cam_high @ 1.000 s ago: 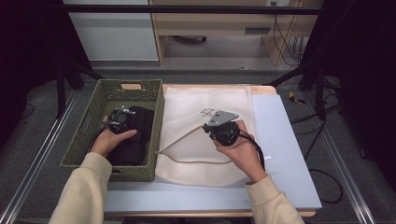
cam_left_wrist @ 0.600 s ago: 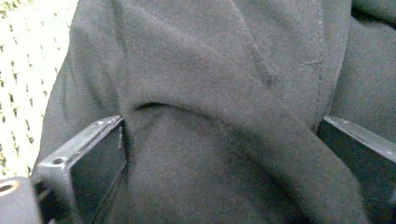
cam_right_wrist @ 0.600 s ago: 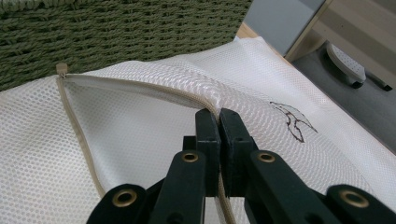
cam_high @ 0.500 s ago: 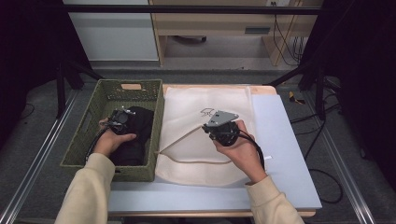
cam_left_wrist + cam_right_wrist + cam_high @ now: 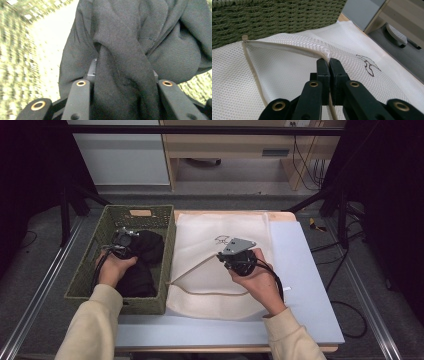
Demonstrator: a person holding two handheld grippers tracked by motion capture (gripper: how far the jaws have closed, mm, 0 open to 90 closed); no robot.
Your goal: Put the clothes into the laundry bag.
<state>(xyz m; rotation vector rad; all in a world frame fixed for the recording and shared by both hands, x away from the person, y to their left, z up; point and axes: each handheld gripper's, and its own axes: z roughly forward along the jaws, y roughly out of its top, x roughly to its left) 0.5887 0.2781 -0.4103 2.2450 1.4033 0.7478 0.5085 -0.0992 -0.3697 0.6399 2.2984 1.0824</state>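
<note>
Left tool (image 5: pixel 122 85) clamping black cloth (image 5: pixel 140 37), seemingly lifted

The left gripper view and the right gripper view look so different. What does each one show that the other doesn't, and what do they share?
Left gripper view: a bunched black cloth between the left gripper's jaws, which have just been closing and now squeeze it.

Right gripper view: the right gripper pinched shut on the zipper edge of a white mesh bag, holding its opening up; a small bird drawing on the bag; wooden furniture behind.

Both: the green woven basket, blurred in the left one, and each gripper's own black jaws.
</note>
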